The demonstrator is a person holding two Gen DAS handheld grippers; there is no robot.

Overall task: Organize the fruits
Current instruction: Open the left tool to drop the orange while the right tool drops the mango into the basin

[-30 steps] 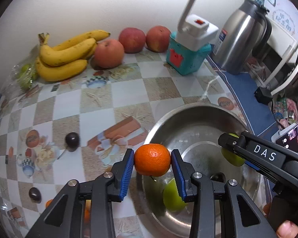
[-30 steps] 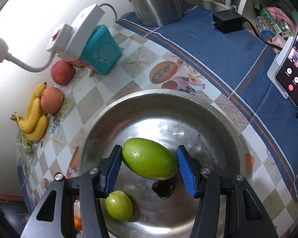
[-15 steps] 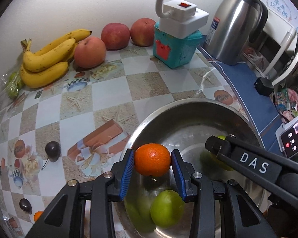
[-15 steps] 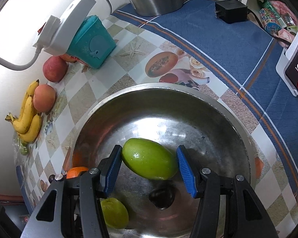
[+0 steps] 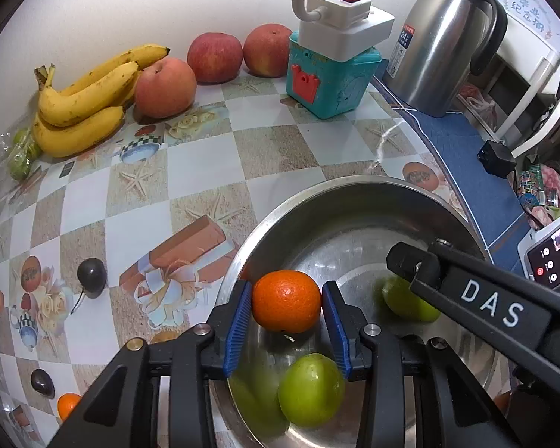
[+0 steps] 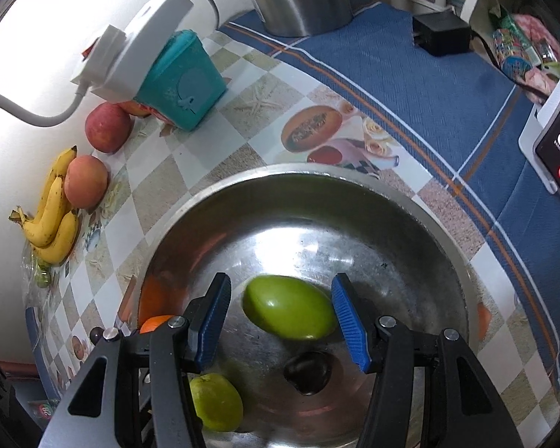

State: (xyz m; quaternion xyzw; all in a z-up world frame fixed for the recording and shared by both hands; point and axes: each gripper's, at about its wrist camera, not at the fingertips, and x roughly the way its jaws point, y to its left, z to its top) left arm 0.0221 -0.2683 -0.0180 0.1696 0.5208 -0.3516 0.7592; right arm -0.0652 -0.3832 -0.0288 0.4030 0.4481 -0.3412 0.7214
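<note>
Placing step: round orange tangerine is clamped in left gripper, oval green fruit lies loose between right gripper pads, both above steel bowl; release is needed next.

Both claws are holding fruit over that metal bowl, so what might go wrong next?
1. The orange hangs in the left gripper above the bowl near its rim; dropped here, it might bounce or roll onto the table.
2. The right gripper looks loose around the green fruit, which may land on the dark fruit below and bruise it.
3. The grippers are close together and could knock each other.
</note>
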